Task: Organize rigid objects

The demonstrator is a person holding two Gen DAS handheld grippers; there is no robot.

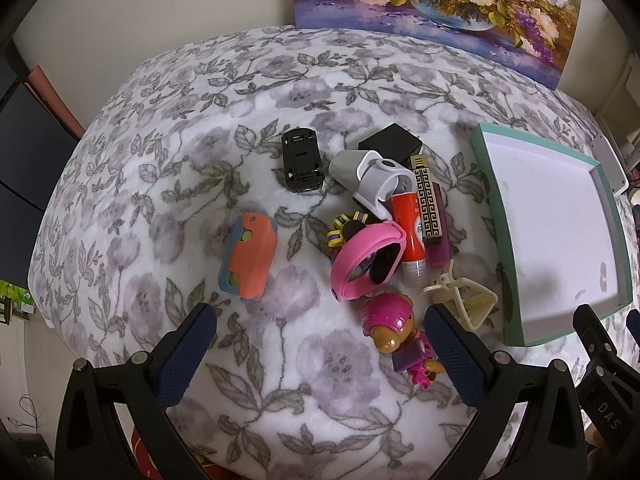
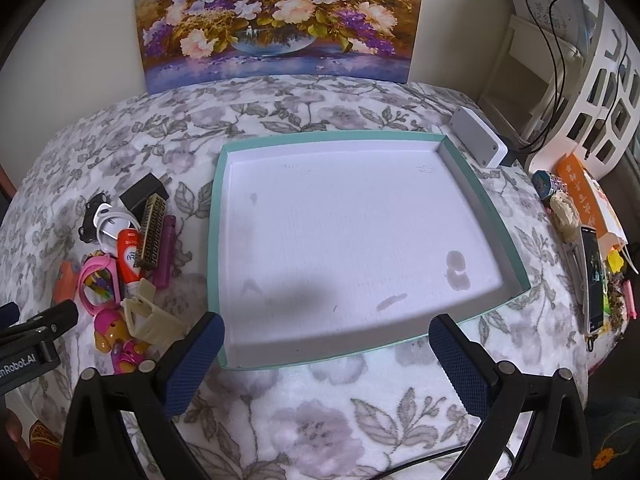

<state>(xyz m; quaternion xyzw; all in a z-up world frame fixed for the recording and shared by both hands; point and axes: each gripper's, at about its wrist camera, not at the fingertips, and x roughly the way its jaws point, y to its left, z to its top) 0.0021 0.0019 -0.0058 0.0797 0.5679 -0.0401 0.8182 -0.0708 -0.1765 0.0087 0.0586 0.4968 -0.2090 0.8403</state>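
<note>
A heap of small rigid things lies on the floral blanket in the left wrist view: an orange and blue toy car [image 1: 249, 256], a black toy car upside down [image 1: 301, 165], a pink band [image 1: 368, 262], an orange glue stick [image 1: 409, 236], a pink pup figure [image 1: 394, 330], a cream hair clip [image 1: 466, 300]. My left gripper [image 1: 320, 356] is open and empty just before the heap. A shallow teal-rimmed tray [image 2: 486, 208] holds nothing. My right gripper [image 2: 326, 360] is open at its near edge. The heap [image 2: 128, 256] shows left of the tray.
A flower painting [image 2: 276, 20] leans on the wall behind. A white box [image 2: 478, 142] sits by the tray's far right corner. A phone [image 2: 592, 276], an orange packet [image 2: 580, 184] and clutter lie at the right edge. A white rack [image 2: 600, 92] stands beyond.
</note>
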